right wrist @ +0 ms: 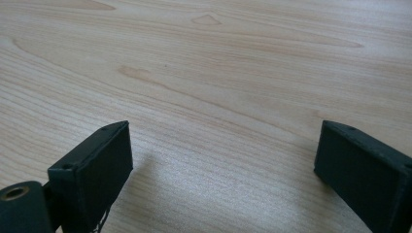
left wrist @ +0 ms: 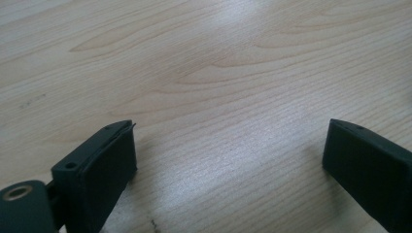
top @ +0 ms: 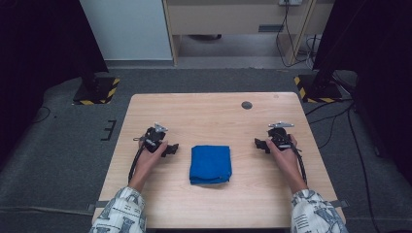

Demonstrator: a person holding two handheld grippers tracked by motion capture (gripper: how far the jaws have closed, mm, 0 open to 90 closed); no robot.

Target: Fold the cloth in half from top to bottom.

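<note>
blue cloth (top: 210, 164) folded on table (top: 214, 111), between left gripper (top: 171, 149) and right gripper (top: 259, 143), jaws apart.

A light wooden table (top: 214, 109) fills the middle of the frame, standing on grey carpet. A folded blue cloth (top: 210, 164) lies flat just below its centre. A small dark round disc (top: 247, 105) sits near its upper right edge.

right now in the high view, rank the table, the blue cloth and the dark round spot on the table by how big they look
1. table, largest by far
2. folded blue cloth, lying in the middle of it
3. dark round spot near the far edge, smallest
</note>
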